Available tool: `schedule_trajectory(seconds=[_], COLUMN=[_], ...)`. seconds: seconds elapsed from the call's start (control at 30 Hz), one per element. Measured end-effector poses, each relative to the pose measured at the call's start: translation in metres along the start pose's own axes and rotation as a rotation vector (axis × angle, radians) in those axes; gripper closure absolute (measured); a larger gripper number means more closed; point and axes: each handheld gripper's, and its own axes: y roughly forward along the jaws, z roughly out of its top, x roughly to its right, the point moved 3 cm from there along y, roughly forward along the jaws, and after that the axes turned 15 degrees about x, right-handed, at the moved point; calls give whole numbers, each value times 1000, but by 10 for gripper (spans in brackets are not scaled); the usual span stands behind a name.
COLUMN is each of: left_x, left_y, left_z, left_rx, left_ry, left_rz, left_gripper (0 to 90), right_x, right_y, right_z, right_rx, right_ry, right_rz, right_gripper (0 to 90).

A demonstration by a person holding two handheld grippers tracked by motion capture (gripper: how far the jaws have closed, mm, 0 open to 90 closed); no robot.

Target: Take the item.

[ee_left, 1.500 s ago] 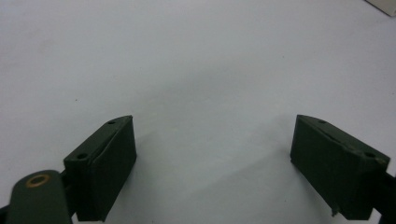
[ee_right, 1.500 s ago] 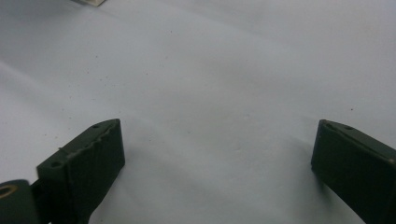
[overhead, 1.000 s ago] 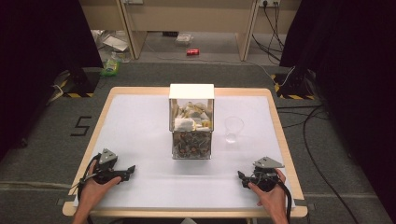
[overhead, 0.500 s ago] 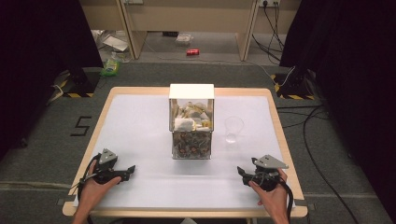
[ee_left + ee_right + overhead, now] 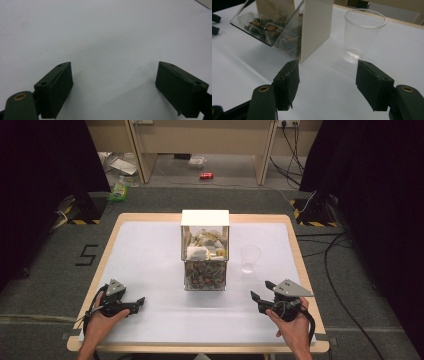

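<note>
Jaws: both pairs are spread wide, nothing gripped.
Left gripper (image 5: 131, 305): rested low on the bare counter (image 5: 150, 255).
Right gripper (image 5: 327, 85): aimed at the clear cup (image 5: 363, 35), seemingly for a pickup.
Cup: stood upright just beside the clear packet box (image 5: 205, 251), mid-counter.

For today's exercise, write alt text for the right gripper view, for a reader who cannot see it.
An empty clear plastic cup stands upright on a white table, beside a clear box packed with tea bags. In the foreground, the right claw is open, holding nothing.
</note>
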Motion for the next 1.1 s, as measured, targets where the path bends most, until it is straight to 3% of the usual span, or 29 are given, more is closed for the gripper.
schedule_trajectory(seconds=[0.37,0.57,1.1], left_x=[0,0,0], left_y=[0,0,0], left_z=[0,0,0], left_rx=[0,0,0], left_ry=[0,0,0], left_rz=[-1,-1,0], left_gripper=[134,133,133], right_x=[-5,-11,-35], right_y=[-3,0,18], right_z=[46,69,108], right_rx=[86,132,197], right_ry=[-46,-47,-57], right_rz=[26,55,117], right_gripper=[396,414,424])
